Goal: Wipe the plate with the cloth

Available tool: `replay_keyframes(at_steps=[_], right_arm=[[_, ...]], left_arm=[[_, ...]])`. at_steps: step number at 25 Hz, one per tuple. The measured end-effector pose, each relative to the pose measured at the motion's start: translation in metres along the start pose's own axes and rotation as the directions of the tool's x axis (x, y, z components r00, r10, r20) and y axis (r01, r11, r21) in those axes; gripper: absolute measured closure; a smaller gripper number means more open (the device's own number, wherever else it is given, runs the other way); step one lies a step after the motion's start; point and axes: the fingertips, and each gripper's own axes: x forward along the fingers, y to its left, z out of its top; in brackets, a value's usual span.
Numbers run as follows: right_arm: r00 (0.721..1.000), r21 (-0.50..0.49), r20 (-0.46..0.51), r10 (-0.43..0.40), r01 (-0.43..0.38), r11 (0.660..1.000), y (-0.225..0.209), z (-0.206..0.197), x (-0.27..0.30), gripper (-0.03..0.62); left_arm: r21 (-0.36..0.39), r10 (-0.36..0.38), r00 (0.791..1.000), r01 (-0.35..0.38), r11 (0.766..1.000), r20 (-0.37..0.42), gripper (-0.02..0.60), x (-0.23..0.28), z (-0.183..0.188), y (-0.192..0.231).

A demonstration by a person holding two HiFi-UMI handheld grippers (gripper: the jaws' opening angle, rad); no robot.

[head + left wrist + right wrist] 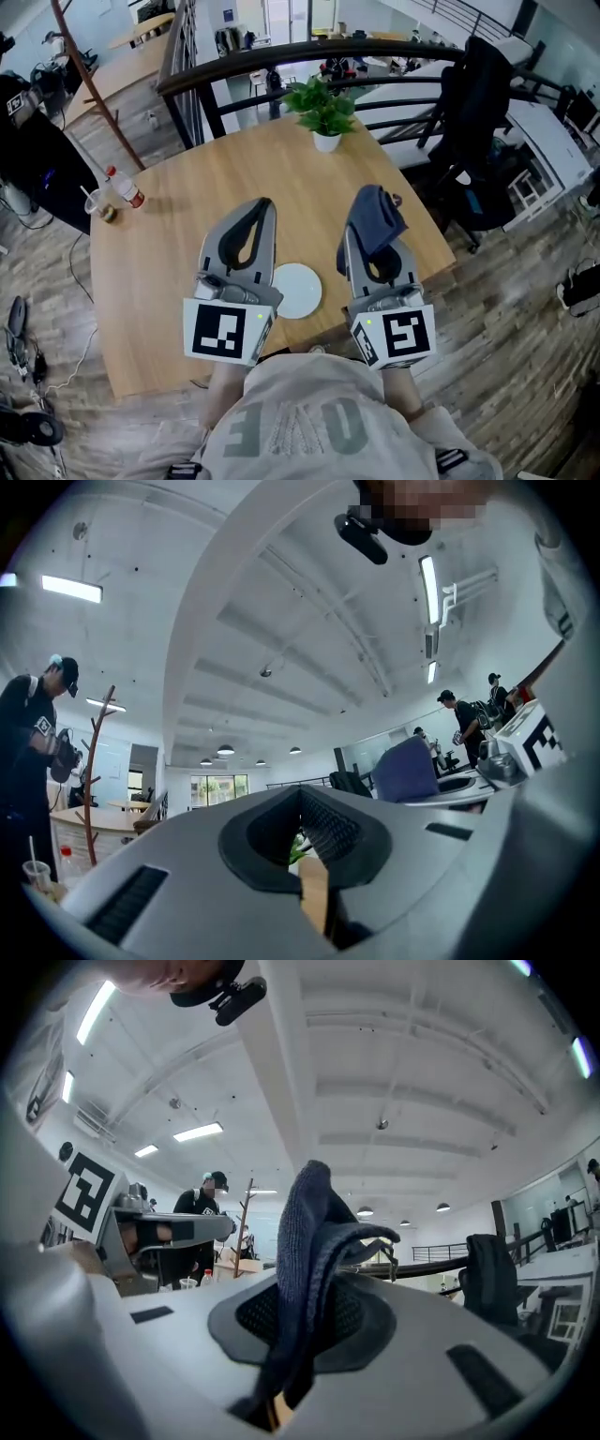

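A small white plate lies on the wooden table near its front edge, partly hidden by my two grippers held above it. My left gripper is shut and empty, its jaws pressed together. Raised beside it on the right, my right gripper is shut on a dark blue cloth. In the right gripper view the cloth sticks up from between the jaws and folds over them. Both grippers point about level, away from the person.
A potted green plant stands at the table's far edge. A bottle with a red cap and a cup sit at the left edge. A black railing and a dark office chair lie beyond the table.
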Motion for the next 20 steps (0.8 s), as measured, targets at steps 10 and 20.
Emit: replay_keyframes(at_steps=[10, 20], right_arm=[[1.0, -0.048, -0.018, -0.012, 0.012, 0.999, -0.008, -0.005, -0.005, 0.537], [0.999, -0.087, -0.022, -0.023, 0.021, 0.996, -0.015, -0.012, -0.007, 0.537]], left_arm=[[0.026, 0.001, 1.0, -0.001, 1.0, 0.002, 0.575, 0.008, 0.002, -0.005], [0.024, -0.011, 1.0, 0.011, 1.0, 0.006, 0.575, 0.012, 0.002, -0.009]])
